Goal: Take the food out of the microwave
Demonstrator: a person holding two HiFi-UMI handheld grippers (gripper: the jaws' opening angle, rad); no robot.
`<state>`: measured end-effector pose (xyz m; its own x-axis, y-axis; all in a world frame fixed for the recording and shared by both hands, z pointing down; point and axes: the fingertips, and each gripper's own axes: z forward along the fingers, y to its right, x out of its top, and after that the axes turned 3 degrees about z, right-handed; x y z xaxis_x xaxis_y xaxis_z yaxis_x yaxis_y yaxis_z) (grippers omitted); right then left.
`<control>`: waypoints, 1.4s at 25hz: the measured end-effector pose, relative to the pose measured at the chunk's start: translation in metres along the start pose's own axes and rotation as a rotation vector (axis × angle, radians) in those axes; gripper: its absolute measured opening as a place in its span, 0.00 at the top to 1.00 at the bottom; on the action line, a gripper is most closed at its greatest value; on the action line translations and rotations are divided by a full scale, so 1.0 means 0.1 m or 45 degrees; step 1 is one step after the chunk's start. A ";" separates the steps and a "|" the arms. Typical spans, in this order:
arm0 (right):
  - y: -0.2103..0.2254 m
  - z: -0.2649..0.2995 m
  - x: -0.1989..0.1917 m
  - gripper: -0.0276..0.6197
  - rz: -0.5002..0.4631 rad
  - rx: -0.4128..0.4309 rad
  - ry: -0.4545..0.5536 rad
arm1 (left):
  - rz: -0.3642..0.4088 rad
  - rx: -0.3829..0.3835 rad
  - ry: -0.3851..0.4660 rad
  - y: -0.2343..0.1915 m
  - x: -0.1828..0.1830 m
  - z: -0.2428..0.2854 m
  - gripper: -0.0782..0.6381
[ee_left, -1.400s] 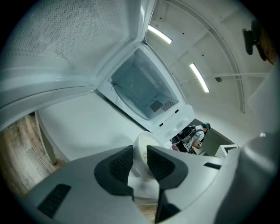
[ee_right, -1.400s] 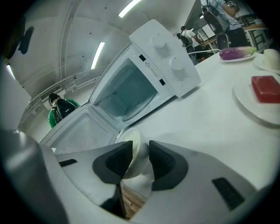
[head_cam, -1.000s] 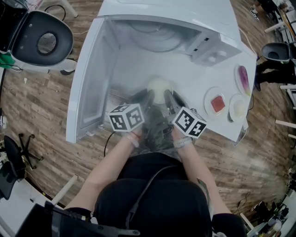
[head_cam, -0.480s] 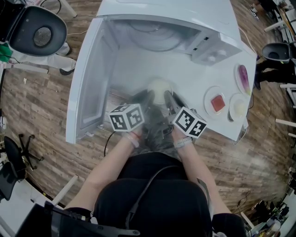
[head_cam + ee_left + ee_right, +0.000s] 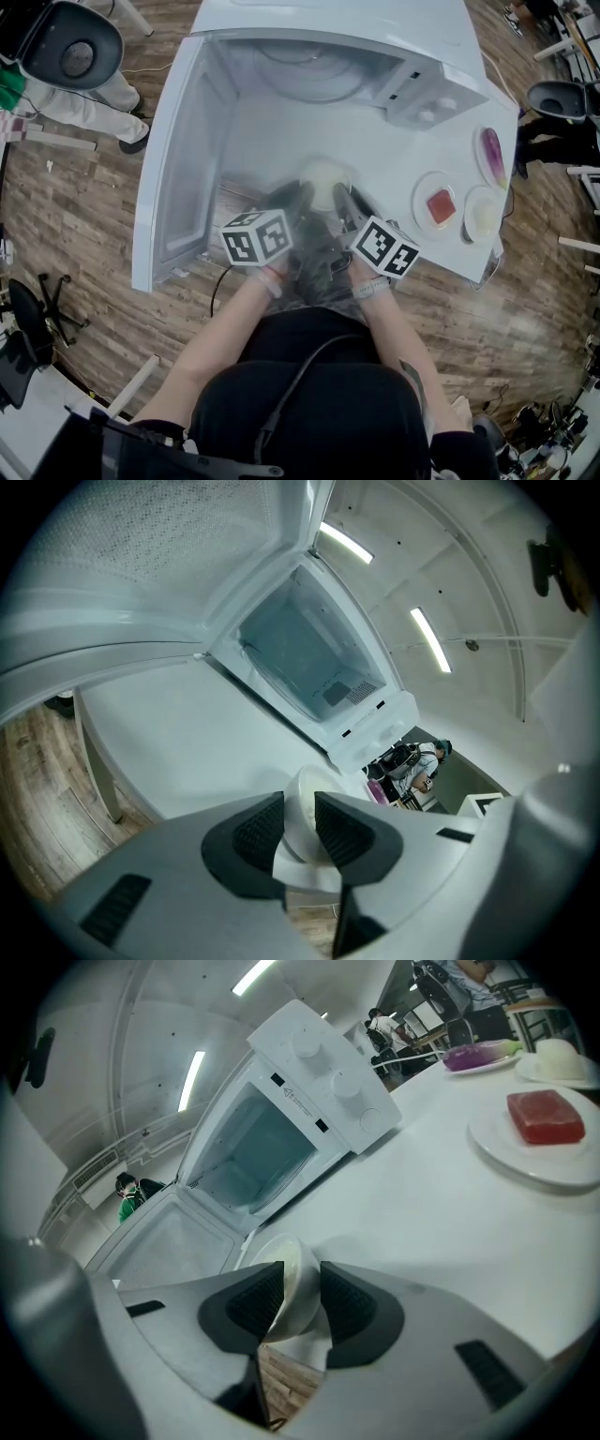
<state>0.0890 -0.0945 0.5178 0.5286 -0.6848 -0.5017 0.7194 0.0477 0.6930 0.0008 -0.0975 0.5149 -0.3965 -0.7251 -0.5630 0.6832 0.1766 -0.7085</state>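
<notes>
Pinching opposite sides of the white bowl (image 5: 323, 176) of pale food, the left gripper (image 5: 300, 822) and right gripper (image 5: 294, 1299) each have jaws clenched on its wall, the bowl outside the open microwave (image 5: 337, 21), just before its cavity, over the white table (image 5: 394, 178).

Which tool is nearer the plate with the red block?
Right. The right tool grips the white bowl on the side facing that plate; the left tool grips the bowl's opposite side, farther from it.
</notes>
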 end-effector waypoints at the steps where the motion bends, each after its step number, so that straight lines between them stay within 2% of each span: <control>1: 0.00 0.00 0.00 0.75 0.000 0.001 -0.003 | 0.002 -0.002 0.000 0.00 0.00 0.00 0.74; 8: 0.03 0.01 -0.02 0.75 0.002 -0.003 -0.012 | 0.014 -0.008 0.007 0.01 0.00 0.01 0.74; 28: -0.03 -0.02 0.01 0.74 -0.106 0.013 0.021 | 0.072 -0.032 0.041 0.04 0.04 -0.01 0.74; 35: -0.02 -0.03 0.03 0.67 -0.117 0.006 0.045 | 0.109 -0.032 0.070 0.05 0.07 -0.01 0.74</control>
<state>0.0906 -0.0941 0.5131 0.4763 -0.6598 -0.5811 0.7636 -0.0173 0.6455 0.0010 -0.1012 0.5068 -0.3711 -0.6690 -0.6439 0.7007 0.2534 -0.6670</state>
